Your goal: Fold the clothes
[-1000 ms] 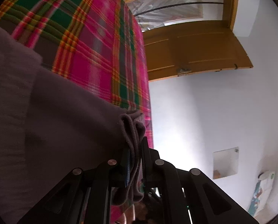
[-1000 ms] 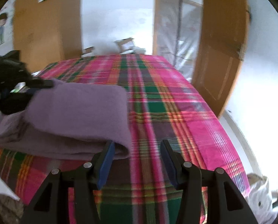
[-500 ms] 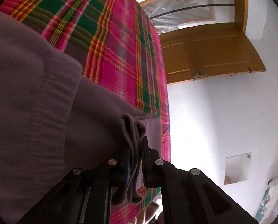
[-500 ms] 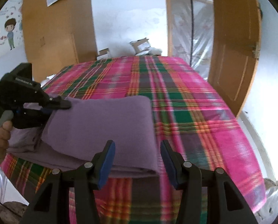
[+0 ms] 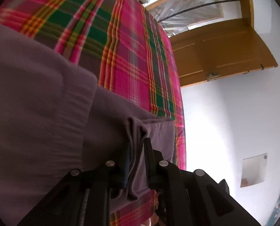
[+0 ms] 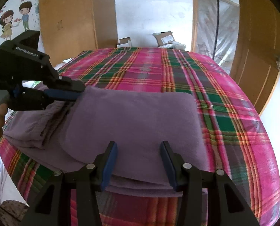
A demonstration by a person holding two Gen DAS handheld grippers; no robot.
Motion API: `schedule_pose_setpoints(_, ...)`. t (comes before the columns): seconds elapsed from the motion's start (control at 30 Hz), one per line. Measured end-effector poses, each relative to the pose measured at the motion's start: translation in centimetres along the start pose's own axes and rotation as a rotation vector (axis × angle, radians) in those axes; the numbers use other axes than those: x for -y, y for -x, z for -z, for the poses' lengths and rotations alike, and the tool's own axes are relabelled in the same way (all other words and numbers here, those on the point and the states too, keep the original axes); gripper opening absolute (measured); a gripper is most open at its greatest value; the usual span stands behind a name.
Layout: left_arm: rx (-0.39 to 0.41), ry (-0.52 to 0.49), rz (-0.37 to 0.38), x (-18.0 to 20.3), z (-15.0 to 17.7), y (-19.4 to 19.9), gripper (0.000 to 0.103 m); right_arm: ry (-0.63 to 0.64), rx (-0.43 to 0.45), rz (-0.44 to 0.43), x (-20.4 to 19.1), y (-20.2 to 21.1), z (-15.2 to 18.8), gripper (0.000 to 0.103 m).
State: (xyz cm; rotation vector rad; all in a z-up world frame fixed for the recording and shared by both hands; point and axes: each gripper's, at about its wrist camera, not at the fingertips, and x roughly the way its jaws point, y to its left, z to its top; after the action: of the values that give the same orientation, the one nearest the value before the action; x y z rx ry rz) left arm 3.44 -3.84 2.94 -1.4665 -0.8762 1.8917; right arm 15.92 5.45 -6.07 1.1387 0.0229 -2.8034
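A purple garment (image 6: 132, 120) lies folded in layers on the plaid bedspread (image 6: 224, 98). My left gripper (image 5: 137, 150) is shut on a bunched edge of the purple garment (image 5: 45, 113); in the right wrist view it (image 6: 77, 92) pinches the cloth's far left corner. My right gripper (image 6: 139, 160) is open, its fingers standing apart over the near edge of the folded garment, holding nothing.
The bed fills the middle of both views. A wooden door (image 6: 260, 47) stands to the right, a wooden wardrobe (image 6: 72, 13) behind the bed. Boxes (image 6: 164, 37) sit beyond the far edge. White wall (image 5: 234, 113) lies right of the bed.
My right gripper has moved forward over the garment's near edge. My left gripper, still shut on the cloth, has carried it lower and further across the bed.
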Motion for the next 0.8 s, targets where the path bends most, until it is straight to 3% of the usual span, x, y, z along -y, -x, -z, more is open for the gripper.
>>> schedule_pose_setpoints(0.13,0.059,0.002,-0.017,-0.1,-0.2,1.1,0.015,0.024,0.003,-0.035,-1.2,-0.8,-1.0,0.049)
schedule_pose_setpoints(0.37,0.071,-0.007,0.017,0.8,-2.1,0.3,0.015,0.036,-0.035,-0.125,-3.1,-3.0,-2.7,0.048)
schedule_pose_setpoints(0.53,0.067,-0.051,0.026,3.0,-2.5,-1.2,0.015,-0.042,-0.036,-0.197,-1.0,-2.1,-3.4,0.043)
schedule_pose_setpoints(0.63,0.036,-0.089,0.039,3.9,-2.0,-1.6,0.015,-0.123,0.012,-0.143,2.6,-0.1,-3.6,0.043)
schedule_pose_setpoints(0.7,0.013,-0.103,0.042,3.4,-1.4,-1.1,0.015,-0.166,0.035,-0.052,5.2,0.8,-3.5,0.042)
schedule_pose_setpoints(0.8,0.003,-0.149,0.032,3.7,-1.4,-2.0,0.015,-0.222,0.016,0.001,8.1,0.9,-3.4,0.033)
